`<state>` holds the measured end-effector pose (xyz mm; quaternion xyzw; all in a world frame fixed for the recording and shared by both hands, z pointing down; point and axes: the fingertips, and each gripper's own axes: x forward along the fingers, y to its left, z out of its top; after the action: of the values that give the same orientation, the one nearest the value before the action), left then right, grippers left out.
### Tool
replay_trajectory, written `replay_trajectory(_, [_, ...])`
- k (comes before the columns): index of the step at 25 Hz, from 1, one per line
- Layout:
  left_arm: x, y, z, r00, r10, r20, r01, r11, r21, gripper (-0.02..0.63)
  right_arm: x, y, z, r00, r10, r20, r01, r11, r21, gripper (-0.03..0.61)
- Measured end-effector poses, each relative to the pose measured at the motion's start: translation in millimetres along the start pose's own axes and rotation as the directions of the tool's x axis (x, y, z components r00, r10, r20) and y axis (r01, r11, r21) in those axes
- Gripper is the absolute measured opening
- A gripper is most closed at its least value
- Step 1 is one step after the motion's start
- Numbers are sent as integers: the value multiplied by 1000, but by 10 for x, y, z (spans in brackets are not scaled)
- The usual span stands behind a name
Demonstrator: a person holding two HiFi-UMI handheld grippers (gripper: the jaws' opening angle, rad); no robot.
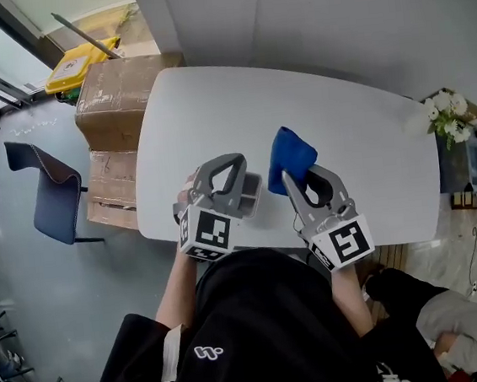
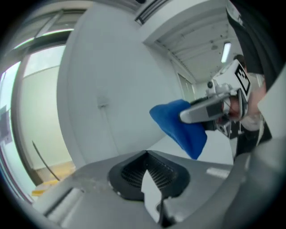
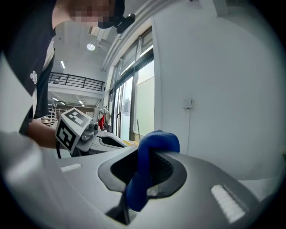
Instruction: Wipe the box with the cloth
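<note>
My right gripper (image 1: 298,181) is shut on a blue cloth (image 1: 292,156), which bunches up out of its jaws (image 3: 149,154). The left gripper view shows the same cloth (image 2: 181,125) hanging from that gripper (image 2: 203,112). My left gripper (image 1: 235,171) is shut on a pale, thin-edged box (image 2: 149,190). In the head view the box (image 1: 254,193) shows as a greyish shape beside the left jaws. Both grippers are held close together above the near edge of the white table (image 1: 359,131) and tilt upward. The left gripper's marker cube (image 3: 73,127) appears in the right gripper view.
Cardboard boxes (image 1: 111,106) and a dark chair (image 1: 53,197) stand on the floor left of the table. White flowers (image 1: 447,117) are at the table's far right corner. A second person (image 1: 456,324) sits at the lower right. A white wall runs behind the table.
</note>
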<state>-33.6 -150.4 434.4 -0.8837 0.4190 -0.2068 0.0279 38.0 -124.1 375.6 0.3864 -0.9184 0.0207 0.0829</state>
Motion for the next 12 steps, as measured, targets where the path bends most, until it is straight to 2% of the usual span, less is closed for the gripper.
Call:
replay_trajectory(3, [-47, 78, 294, 991, 46, 126, -22, 982, -189, 0, 51, 10, 49, 1000, -18, 4, 18, 1000, -18, 55])
replay_trajectory(5, [-72, 141, 412, 981, 95, 172, -33, 942, -334, 0, 80, 16, 85, 1000, -25, 10, 25, 999, -23, 55])
replay_trajectory(6, [-87, 187, 449, 975, 128, 180, -53, 928, -370, 0, 89, 12, 109, 999, -33, 17, 34, 999, -23, 55])
replay_trajectory(9, [-134, 275, 553, 958, 210, 193, -123, 915, -385, 0, 88, -26, 173, 996, -78, 45, 78, 997, -8, 54])
replay_trajectory(12, [-134, 250, 654, 949, 232, 211, -134, 909, -395, 0, 75, -43, 223, 993, -97, 67, 97, 995, 2, 52])
